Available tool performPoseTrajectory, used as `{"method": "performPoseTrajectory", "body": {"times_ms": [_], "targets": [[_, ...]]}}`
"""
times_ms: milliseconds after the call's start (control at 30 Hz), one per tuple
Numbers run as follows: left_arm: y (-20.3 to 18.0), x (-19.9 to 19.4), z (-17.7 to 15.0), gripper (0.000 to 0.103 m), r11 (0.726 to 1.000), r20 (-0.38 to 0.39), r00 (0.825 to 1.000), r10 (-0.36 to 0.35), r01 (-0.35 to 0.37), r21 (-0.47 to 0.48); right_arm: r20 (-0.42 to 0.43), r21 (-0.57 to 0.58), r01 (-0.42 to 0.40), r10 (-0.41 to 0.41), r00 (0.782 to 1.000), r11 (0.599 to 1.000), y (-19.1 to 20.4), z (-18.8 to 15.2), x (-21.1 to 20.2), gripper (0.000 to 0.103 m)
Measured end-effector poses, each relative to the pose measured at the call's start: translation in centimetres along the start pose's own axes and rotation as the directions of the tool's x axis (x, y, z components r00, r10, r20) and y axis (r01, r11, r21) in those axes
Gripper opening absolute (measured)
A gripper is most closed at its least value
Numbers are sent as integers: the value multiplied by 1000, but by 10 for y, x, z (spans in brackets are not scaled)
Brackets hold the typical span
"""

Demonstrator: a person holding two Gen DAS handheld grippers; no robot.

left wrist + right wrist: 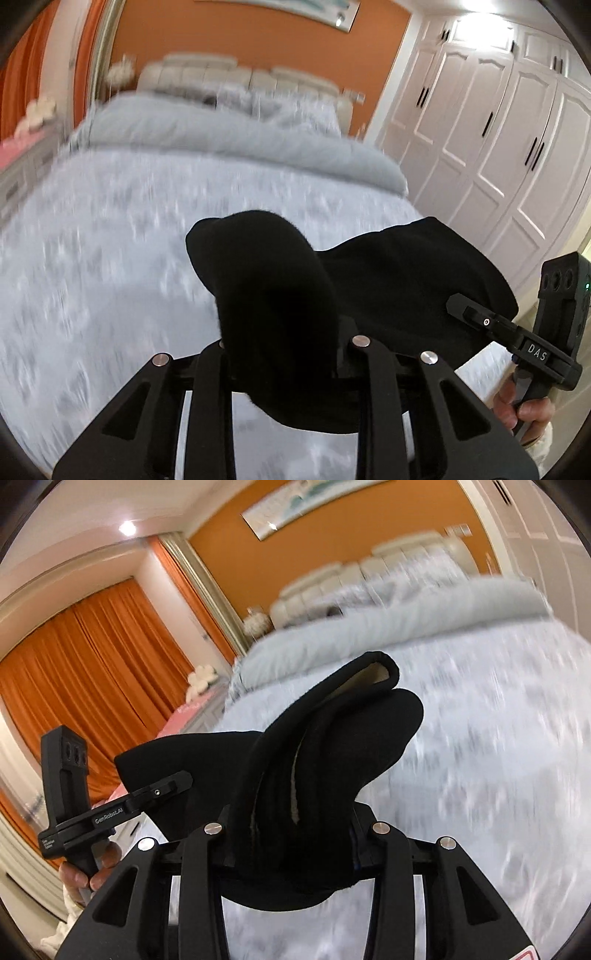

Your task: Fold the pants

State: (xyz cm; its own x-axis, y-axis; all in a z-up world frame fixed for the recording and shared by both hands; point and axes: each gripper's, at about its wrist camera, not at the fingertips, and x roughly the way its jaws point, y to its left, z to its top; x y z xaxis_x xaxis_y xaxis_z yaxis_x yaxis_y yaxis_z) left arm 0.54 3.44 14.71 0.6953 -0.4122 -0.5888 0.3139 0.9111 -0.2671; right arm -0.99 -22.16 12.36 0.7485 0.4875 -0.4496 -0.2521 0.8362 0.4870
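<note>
Black pants (388, 280) hang in the air above the bed, stretched between both grippers. In the left wrist view, my left gripper (280, 332) is shut on a bunched edge of the fabric, which covers its fingertips. My right gripper (465, 310) bites the other end at the right, with a hand (528, 410) on its handle. In the right wrist view, my right gripper (291, 812) is shut on a thick fold of the pants (332, 738) with a pale inner seam showing. My left gripper (173, 779) clamps the cloth at the left.
Below lies a bed (110, 240) with a pale patterned cover and a grey duvet (221, 136) folded back toward the headboard. White wardrobe doors (498, 129) line the right side. Orange curtains (92, 664) hang to the left.
</note>
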Motion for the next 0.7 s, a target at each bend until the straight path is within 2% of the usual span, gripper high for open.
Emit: {"method": "performPoseTrajectory", "body": {"times_ms": [133, 200, 333, 400, 467, 500, 533, 567, 600, 633, 667, 700], "targets": [[14, 47, 58, 24, 999, 103, 994, 38, -40, 16, 59, -38, 1, 1, 998, 999, -20, 54, 46, 38], [29, 83, 80, 24, 999, 118, 992, 52, -52, 1, 87, -39, 1, 2, 996, 999, -40, 78, 84, 39], [56, 163, 99, 25, 996, 122, 988, 91, -94, 12, 95, -24, 12, -10, 995, 1000, -84, 100, 162, 40], [74, 215, 95, 25, 993, 114, 987, 117, -120, 21, 69, 14, 21, -22, 997, 1000, -120, 99, 213, 41], [91, 261, 80, 30, 987, 74, 985, 153, -156, 33, 22, 48, 57, -58, 998, 997, -148, 86, 253, 46], [101, 286, 71, 31, 984, 27, 985, 173, -174, 38, -49, 81, 112, -109, 993, 990, -175, 71, 285, 51], [116, 318, 55, 32, 979, -55, 978, 201, -199, 37, -97, 99, 146, -136, 986, 984, -187, 62, 299, 51], [128, 338, 40, 38, 977, -123, 970, 211, -209, 27, -193, 126, 213, -187, 963, 969, -212, 43, 320, 53], [143, 349, 22, 46, 980, -177, 965, 196, -199, 0, -227, 140, 231, -196, 954, 963, -223, 32, 323, 60], [148, 343, 14, 59, 982, -158, 970, 182, -188, -21, -199, 161, 179, -146, 969, 971, -233, 24, 316, 61], [152, 333, 9, 66, 982, -133, 974, 181, -186, -23, -165, 168, 155, -127, 978, 974, -237, 20, 303, 64], [154, 317, 8, 67, 977, -111, 971, 212, -213, 4, -135, 132, 199, -182, 974, 971, -233, 21, 287, 69]]}}
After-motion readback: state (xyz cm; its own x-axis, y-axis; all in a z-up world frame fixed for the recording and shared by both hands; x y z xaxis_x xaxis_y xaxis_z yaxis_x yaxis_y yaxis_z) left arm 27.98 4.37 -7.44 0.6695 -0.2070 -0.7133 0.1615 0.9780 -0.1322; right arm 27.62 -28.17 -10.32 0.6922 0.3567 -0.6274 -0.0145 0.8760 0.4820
